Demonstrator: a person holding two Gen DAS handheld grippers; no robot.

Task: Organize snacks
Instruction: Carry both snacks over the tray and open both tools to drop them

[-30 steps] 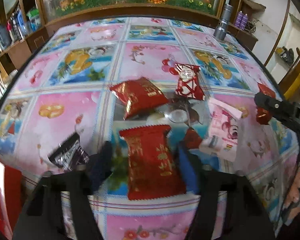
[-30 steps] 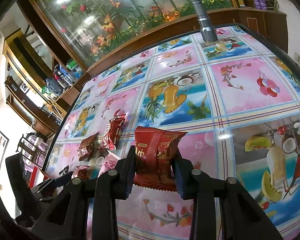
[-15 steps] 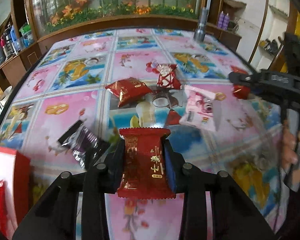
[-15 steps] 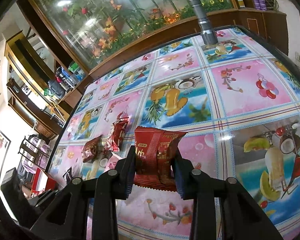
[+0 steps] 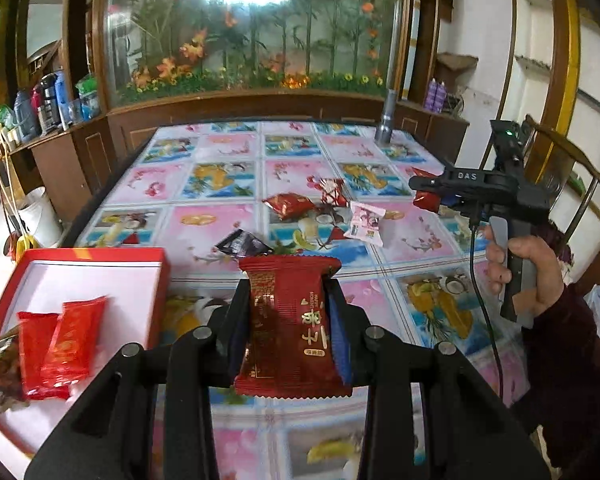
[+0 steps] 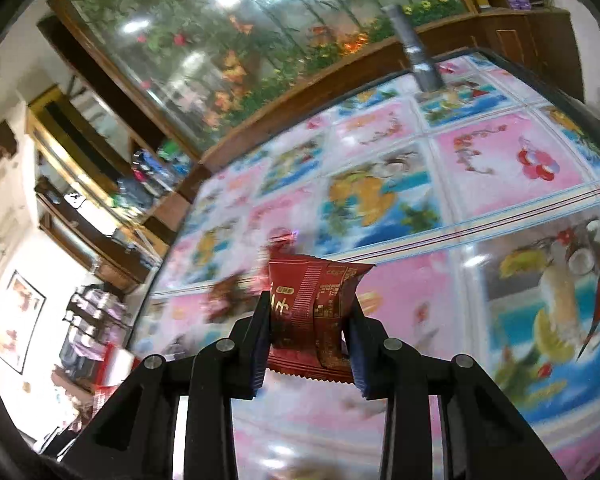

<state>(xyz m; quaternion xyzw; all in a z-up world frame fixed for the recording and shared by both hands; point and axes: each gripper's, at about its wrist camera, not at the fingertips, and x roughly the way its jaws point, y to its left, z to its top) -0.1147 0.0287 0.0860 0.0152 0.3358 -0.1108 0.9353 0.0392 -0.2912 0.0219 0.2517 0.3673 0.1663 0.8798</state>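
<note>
Left gripper: fingers now clamping the dark red snack packet, carrying it up off the tabletop; red box coming into view.

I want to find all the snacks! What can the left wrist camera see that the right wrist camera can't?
Only the left wrist view shows the red box clearly, with bright red packets inside, a black packet, a pink packet, and the hand gripping the right tool.

Only the right wrist view shows that tool's own dark red snack up close.

Both show the flowery tablecloth, the silver flashlight and the flower display. The left tool also holds a dark red snack.
</note>
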